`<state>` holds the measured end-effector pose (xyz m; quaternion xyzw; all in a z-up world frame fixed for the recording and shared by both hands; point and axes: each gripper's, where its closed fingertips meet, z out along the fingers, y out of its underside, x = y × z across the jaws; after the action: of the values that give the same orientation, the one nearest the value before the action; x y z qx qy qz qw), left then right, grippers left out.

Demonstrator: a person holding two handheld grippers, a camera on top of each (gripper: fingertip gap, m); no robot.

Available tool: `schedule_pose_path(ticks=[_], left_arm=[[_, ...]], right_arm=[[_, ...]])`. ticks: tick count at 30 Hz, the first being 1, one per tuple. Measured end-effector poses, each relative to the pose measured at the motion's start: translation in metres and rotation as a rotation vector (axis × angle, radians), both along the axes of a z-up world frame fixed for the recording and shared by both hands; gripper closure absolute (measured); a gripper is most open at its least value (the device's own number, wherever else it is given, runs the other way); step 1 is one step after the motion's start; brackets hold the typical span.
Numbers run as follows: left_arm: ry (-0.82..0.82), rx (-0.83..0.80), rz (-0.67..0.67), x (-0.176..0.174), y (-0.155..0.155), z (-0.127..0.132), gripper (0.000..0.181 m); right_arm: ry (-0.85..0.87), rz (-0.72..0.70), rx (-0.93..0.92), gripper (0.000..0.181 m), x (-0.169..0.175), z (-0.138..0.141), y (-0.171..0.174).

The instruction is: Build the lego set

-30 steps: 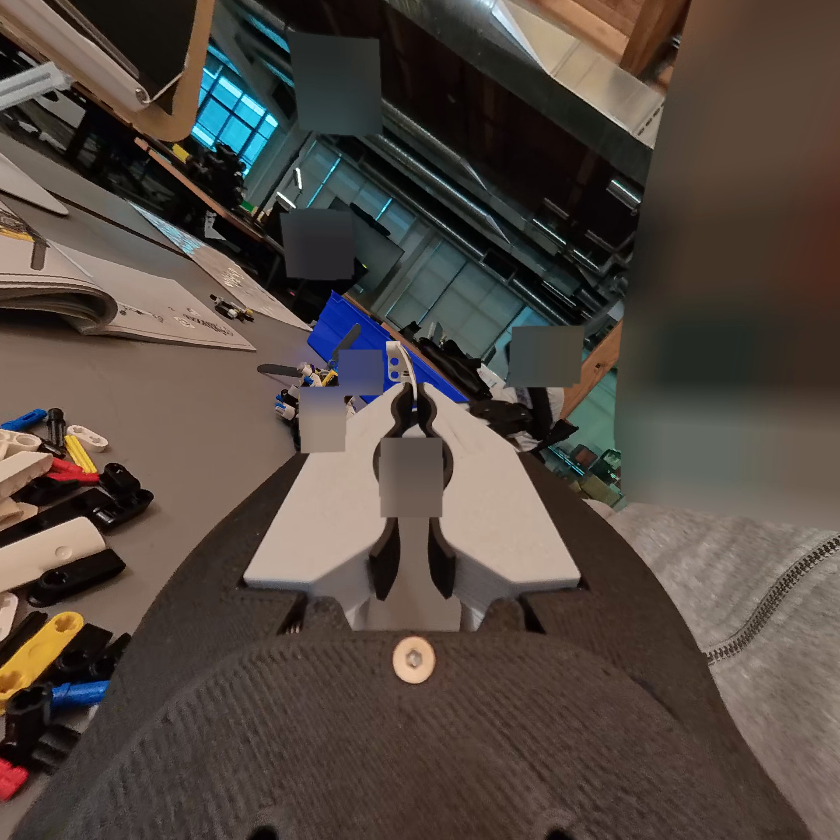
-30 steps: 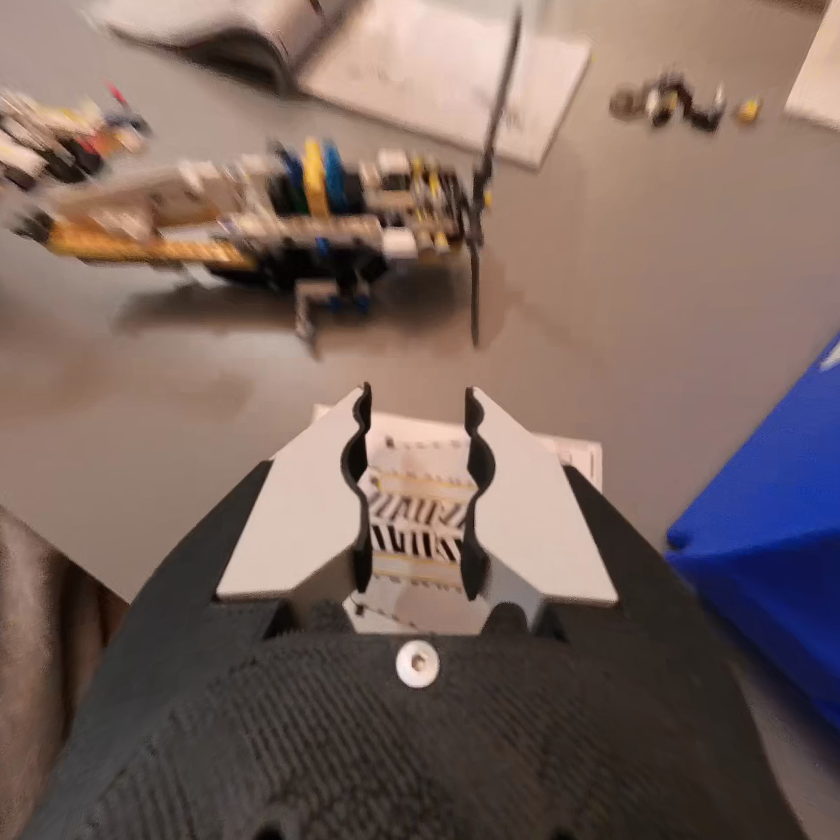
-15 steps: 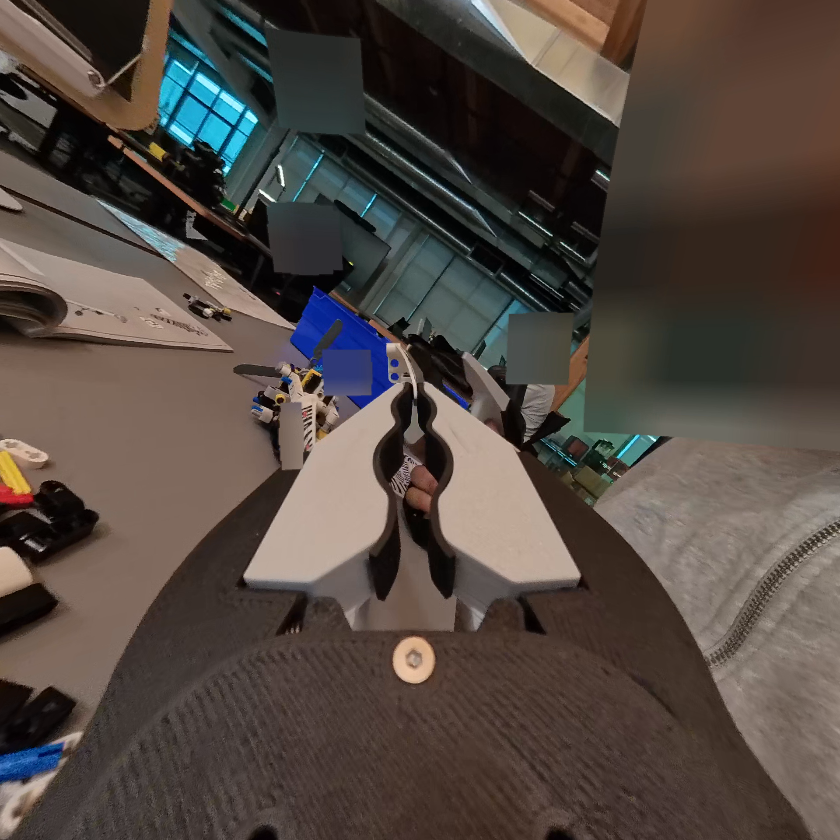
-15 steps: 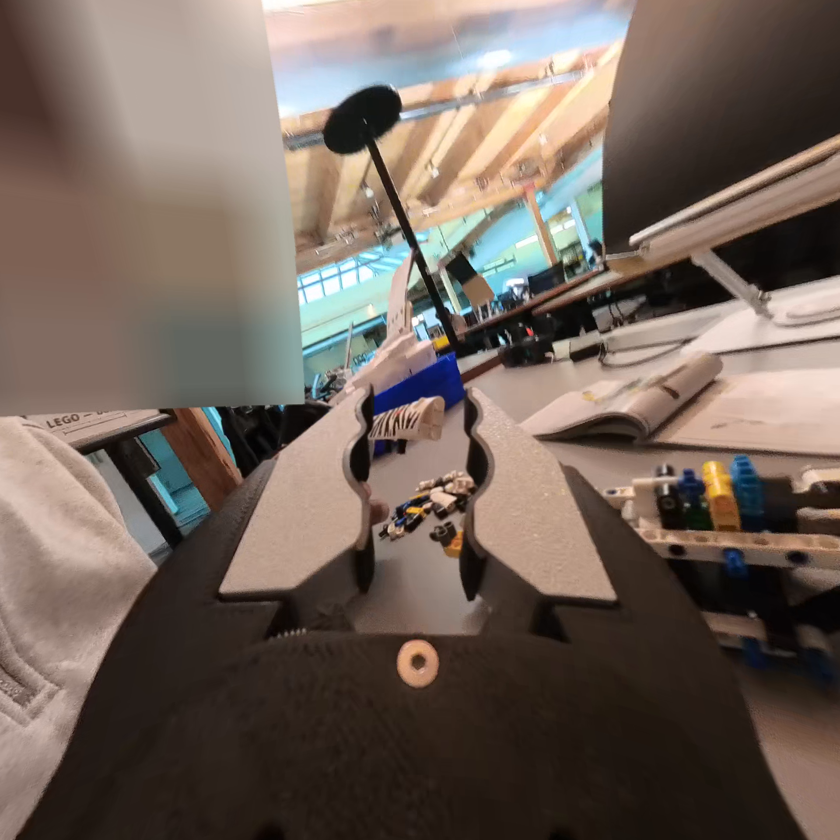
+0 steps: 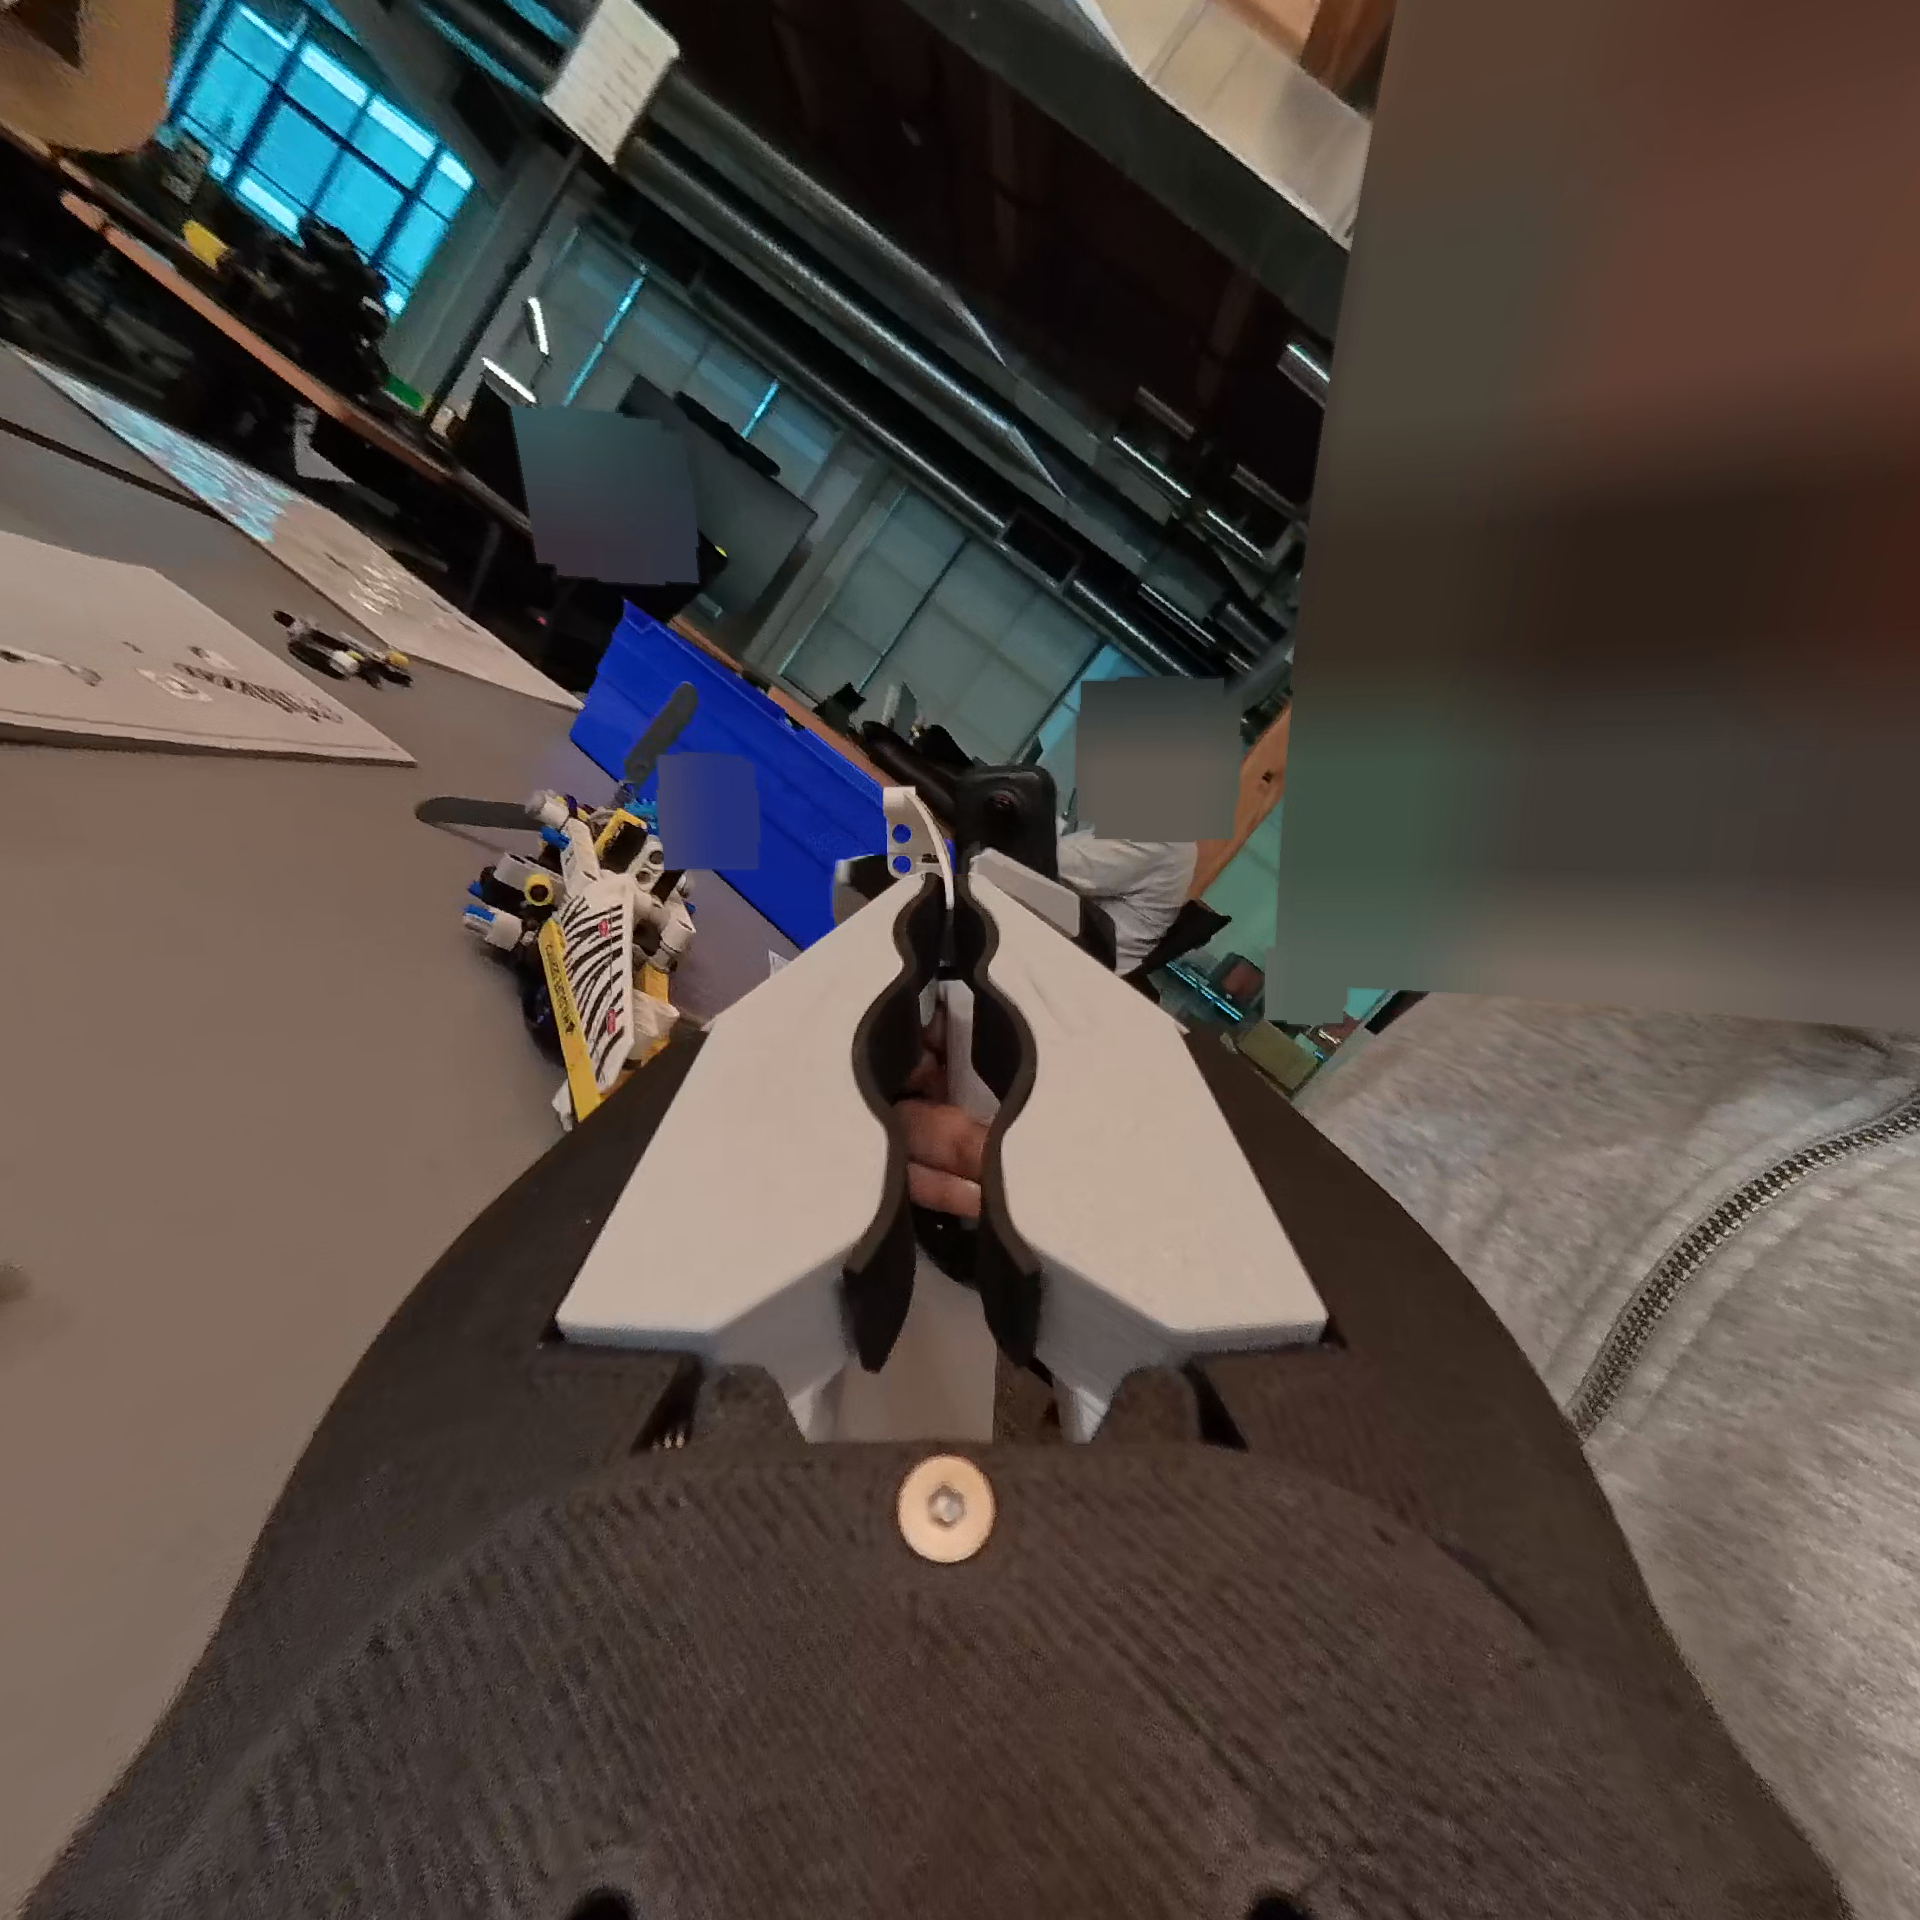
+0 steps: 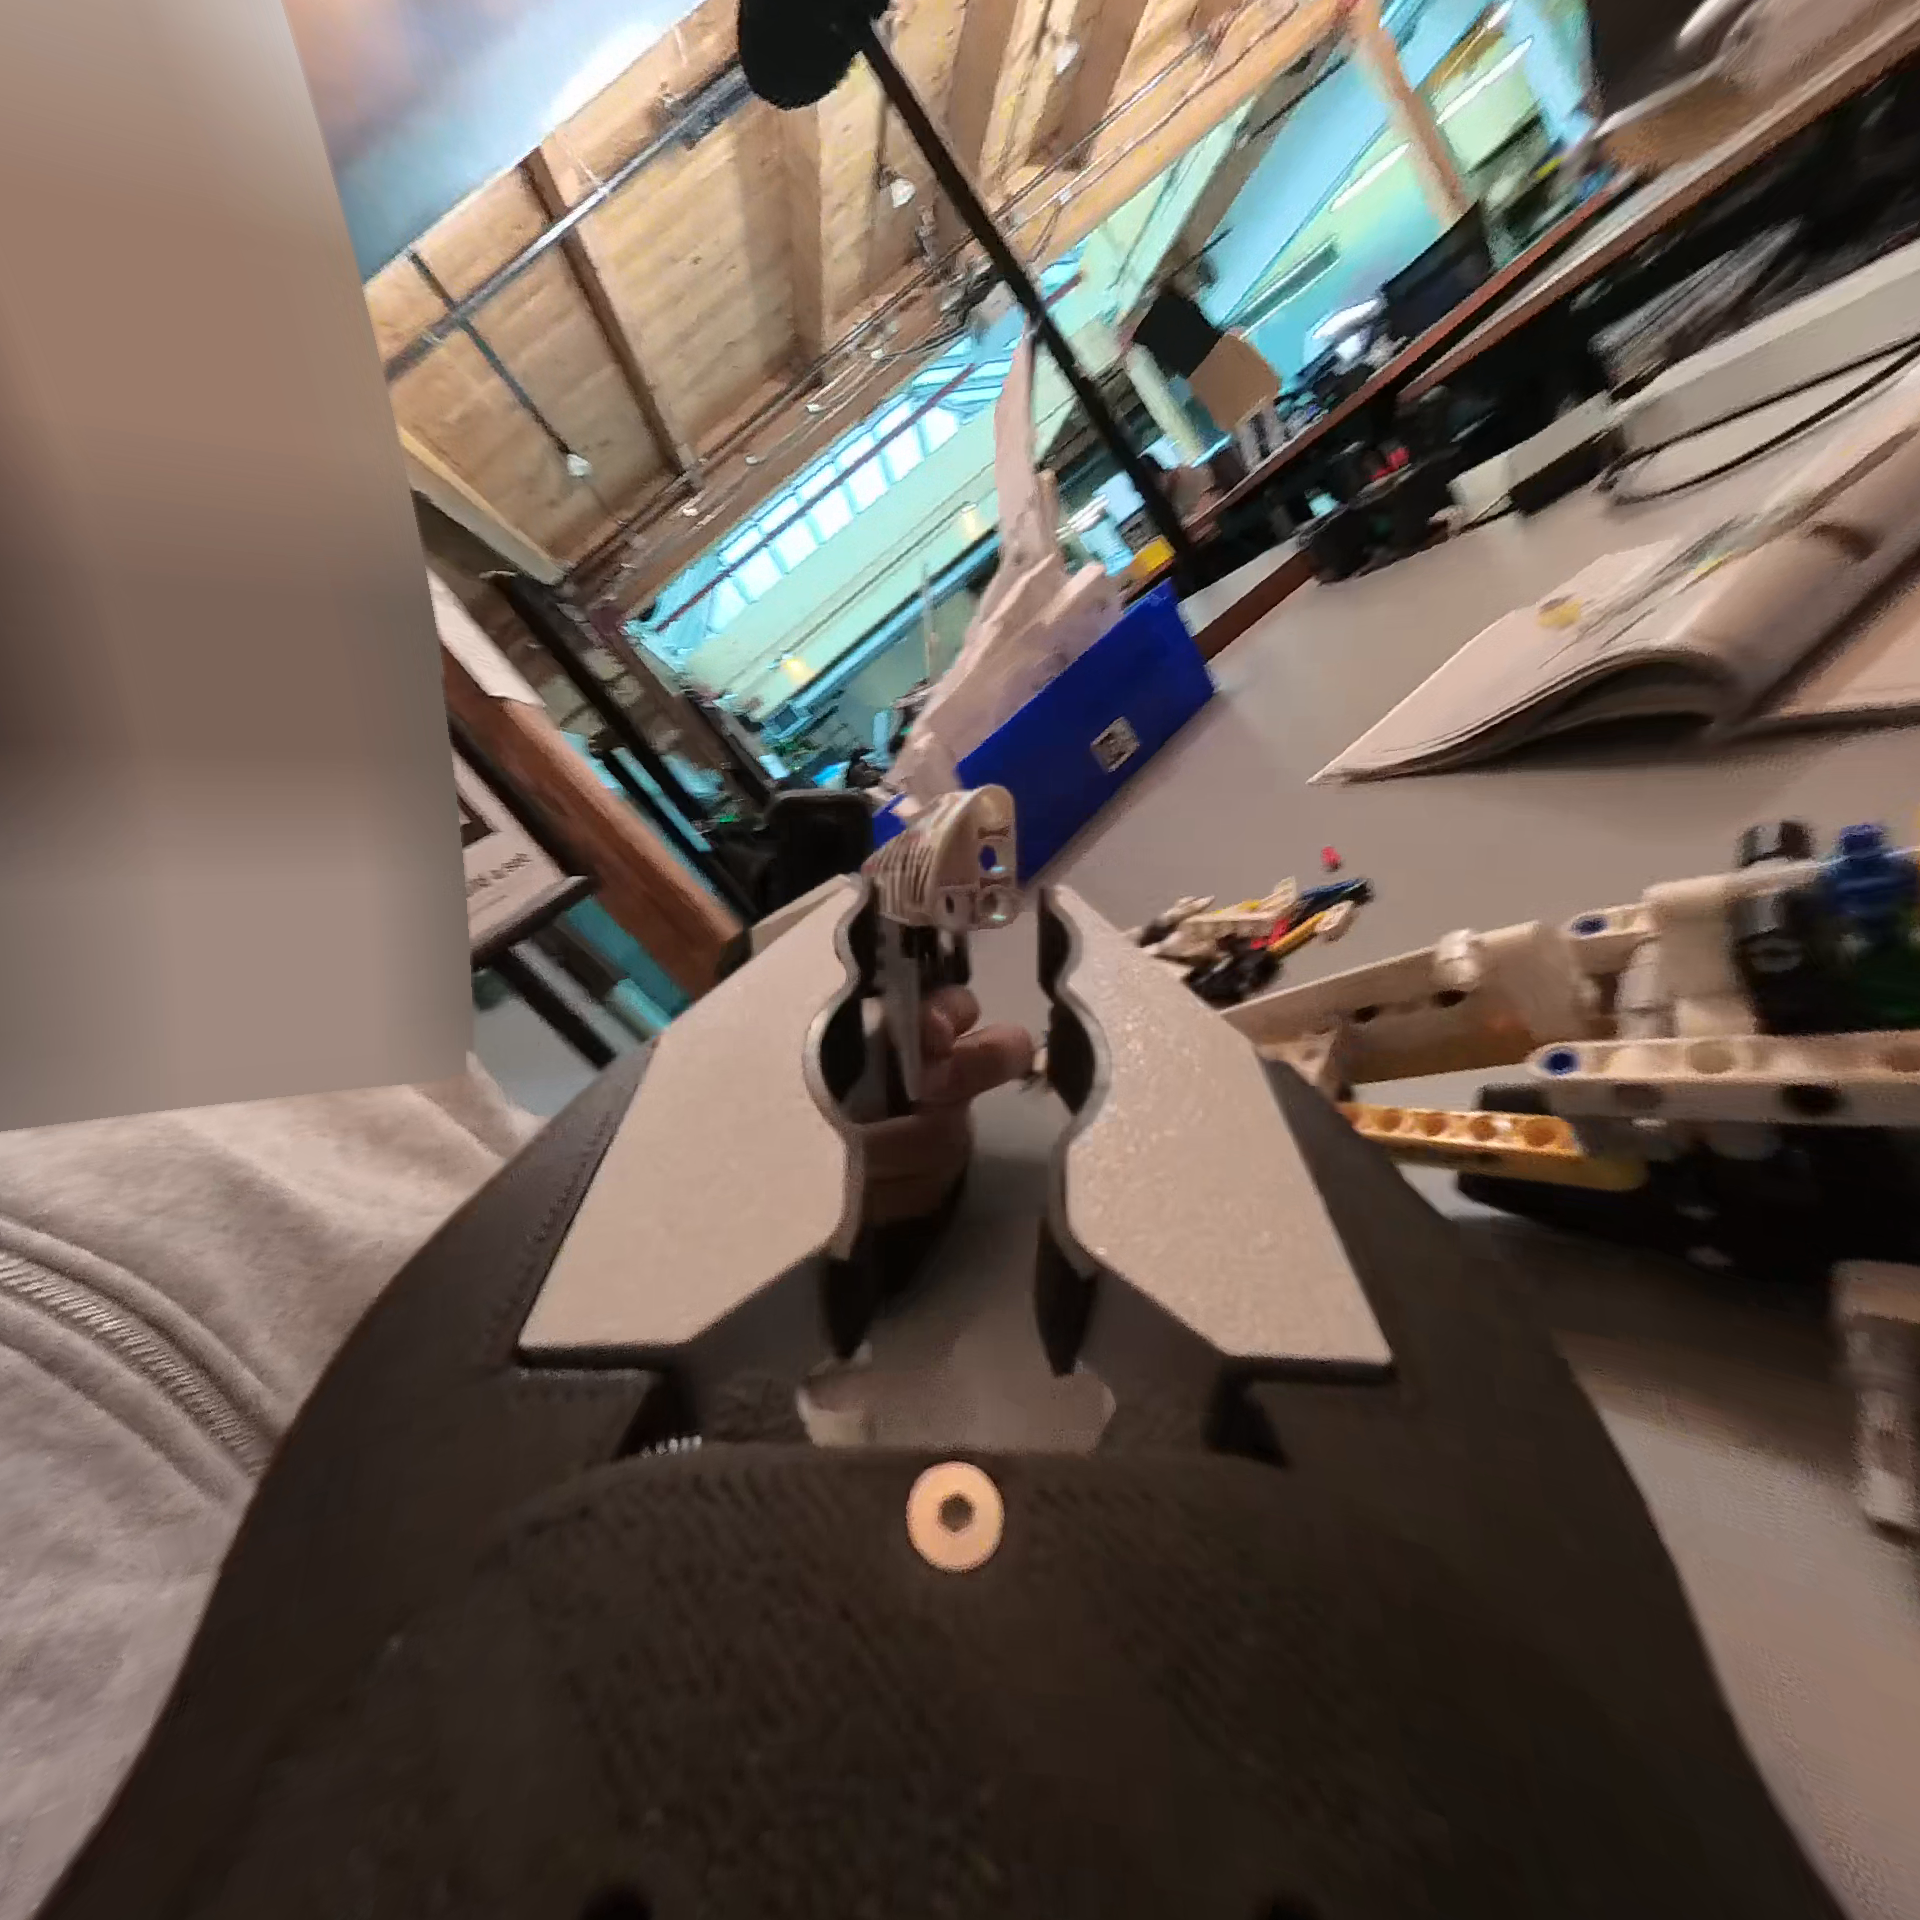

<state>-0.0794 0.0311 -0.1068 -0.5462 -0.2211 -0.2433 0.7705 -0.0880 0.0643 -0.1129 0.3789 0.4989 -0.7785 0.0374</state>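
Left gripper (image 5: 948,894) clamped on white curved lego panel (image 5: 914,831); right gripper (image 6: 951,914) jaws apart, facing it.

Panel sticks out past the left tips, edge-on; in the right wrist view the same zebra-striped panel (image 6: 940,857) sits just ahead of the open right tips, nearer the left finger, not touching either as far as I can tell. Blue bin (image 5: 727,790) on the worktop (image 5: 208,987) ahead-left of the left gripper; contents not visible from there. Right view: blue bin (image 6: 1081,727) holds a pale crumpled bag (image 6: 1013,623). Partial lego model (image 5: 592,935) left of the left gripper. Vs 0.5 s ago: right gripper has closed in on the panel, loose parts have left the left view.
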Motion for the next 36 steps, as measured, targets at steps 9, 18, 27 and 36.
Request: schedule_pose_path(ticks=[9, 18, 27, 36], left_arm=[[-0.039, -0.005, -0.069, 0.006, 0.004, -0.003, 0.181], [-0.069, 0.039, -0.059, 0.001, -0.002, 0.001, 0.174], [-0.076, 0.011, -0.054, 0.0, 0.001, -0.003, 0.181], [-0.158, 0.047, -0.12, 0.0, 0.0, -0.002, 0.181]], right_arm=[[-0.01, 0.094, -0.121, 0.168, 0.005, 0.006, 0.0], [-0.018, 0.076, -0.191, 0.168, 0.003, 0.008, 0.011], [-0.019, 0.085, -0.146, 0.168, 0.003, 0.006, 0.005], [-0.015, 0.097, -0.151, 0.168, 0.004, 0.006, 0.004]])
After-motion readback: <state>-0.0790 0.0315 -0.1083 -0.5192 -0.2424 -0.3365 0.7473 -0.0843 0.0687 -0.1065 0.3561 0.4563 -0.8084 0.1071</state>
